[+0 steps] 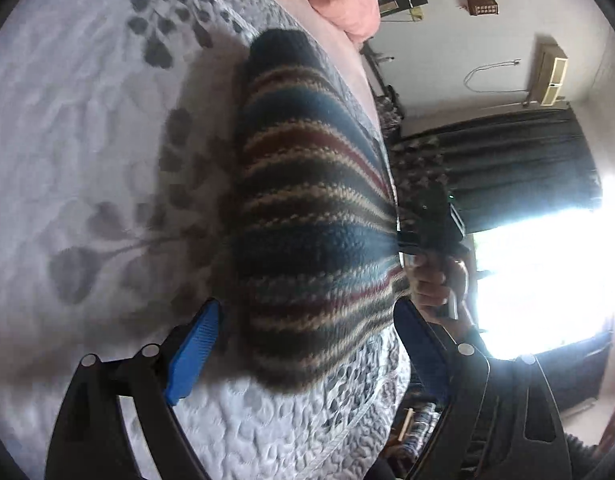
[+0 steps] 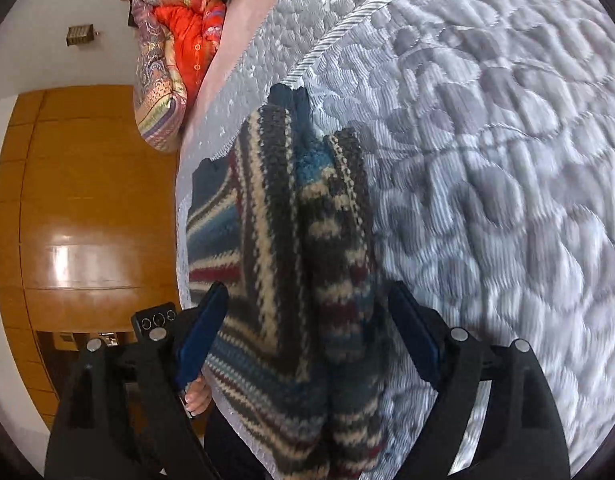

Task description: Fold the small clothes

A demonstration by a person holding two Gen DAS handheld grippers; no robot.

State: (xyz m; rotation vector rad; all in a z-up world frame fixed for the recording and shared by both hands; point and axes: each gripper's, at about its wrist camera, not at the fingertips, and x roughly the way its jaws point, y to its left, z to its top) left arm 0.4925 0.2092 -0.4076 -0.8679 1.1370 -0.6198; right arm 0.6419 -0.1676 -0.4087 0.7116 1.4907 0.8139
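Lying bunched on the quilt, the striped sweater looks soft, floppy, stretchy (grip a hem corner); left gripper spread wide, right gripper likewise.

Both wrist cameras look close along their fingers at one shared striped knit – from opposite sides.

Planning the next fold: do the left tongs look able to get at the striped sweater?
Likely yes: the left tongs are open, the striped sweater sits straight ahead between their fingers, and nothing blocks the way.
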